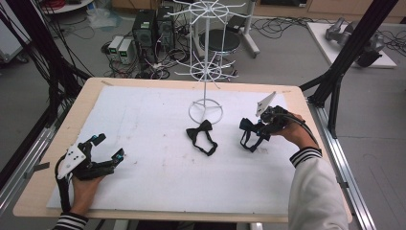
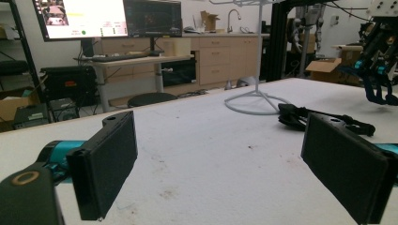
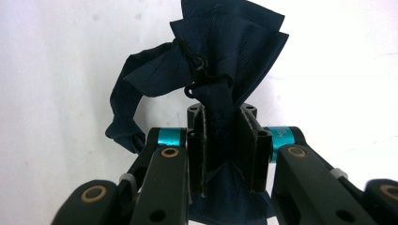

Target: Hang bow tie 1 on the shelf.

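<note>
A dark navy bow tie [image 3: 220, 61] is pinched between the pads of my right gripper [image 3: 221, 150], its strap looping off to the left. From above, my right gripper [image 1: 261, 128] holds that bow tie [image 1: 249, 135] just above the white mat at the right. A second, black bow tie [image 1: 201, 136] lies flat near the middle, in front of the white wire rack [image 1: 206, 67]. My left gripper [image 1: 106, 147] rests open at the mat's front left with nothing between its jaws. Its own camera shows the black bow tie [image 2: 319, 119] lying beyond the right pad.
The rack's ring base [image 1: 205, 111] stands behind the middle of the white mat [image 1: 158, 167]. The wooden table edge [image 1: 62, 124] borders the mat on the left. Black frame posts [image 1: 344, 52] rise at the right. Computers and cables sit on the floor beyond.
</note>
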`<state>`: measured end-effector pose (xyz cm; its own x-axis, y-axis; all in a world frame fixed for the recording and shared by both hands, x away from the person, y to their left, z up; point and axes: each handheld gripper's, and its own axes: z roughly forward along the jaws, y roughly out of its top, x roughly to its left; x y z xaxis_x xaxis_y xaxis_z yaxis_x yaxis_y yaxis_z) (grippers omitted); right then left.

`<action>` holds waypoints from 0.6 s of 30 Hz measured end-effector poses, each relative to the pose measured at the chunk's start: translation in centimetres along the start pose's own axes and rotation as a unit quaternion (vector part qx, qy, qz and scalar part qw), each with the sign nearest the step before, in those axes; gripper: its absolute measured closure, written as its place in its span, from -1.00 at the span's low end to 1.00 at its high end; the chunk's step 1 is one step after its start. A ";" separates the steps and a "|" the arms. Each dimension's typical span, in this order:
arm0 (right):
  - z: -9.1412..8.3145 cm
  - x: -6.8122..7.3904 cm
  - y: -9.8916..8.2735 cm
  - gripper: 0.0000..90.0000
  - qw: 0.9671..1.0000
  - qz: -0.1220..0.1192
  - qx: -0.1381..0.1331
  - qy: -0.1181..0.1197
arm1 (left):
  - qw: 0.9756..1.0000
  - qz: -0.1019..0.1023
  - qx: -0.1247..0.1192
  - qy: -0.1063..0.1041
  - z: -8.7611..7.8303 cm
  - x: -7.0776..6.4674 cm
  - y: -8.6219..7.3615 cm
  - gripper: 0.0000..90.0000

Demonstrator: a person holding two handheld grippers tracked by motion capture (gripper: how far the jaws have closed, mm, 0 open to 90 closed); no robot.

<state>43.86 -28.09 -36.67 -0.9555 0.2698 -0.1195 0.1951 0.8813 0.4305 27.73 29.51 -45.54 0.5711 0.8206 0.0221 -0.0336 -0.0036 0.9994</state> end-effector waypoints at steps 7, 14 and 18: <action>-1.5 -0.1 0.2 0.68 0.997 0.046 -0.066 -0.009 | 1.000 0.000 0.000 0.000 0.0 0.0 0.0 -0.75; -2.5 -0.1 0.3 0.68 0.992 0.062 -0.108 -0.015 | 1.000 0.000 0.000 0.000 0.0 0.0 0.0 -0.75; -2.9 -0.1 0.4 0.68 0.989 0.073 -0.126 -0.017 | 1.000 0.000 0.000 0.000 0.0 0.0 0.0 -0.75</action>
<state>43.37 -28.89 -33.89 -0.9125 0.4035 -0.0672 0.2650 0.7082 0.6544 27.73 29.50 -45.54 0.5706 0.8209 0.0221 -0.0338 -0.0035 0.9994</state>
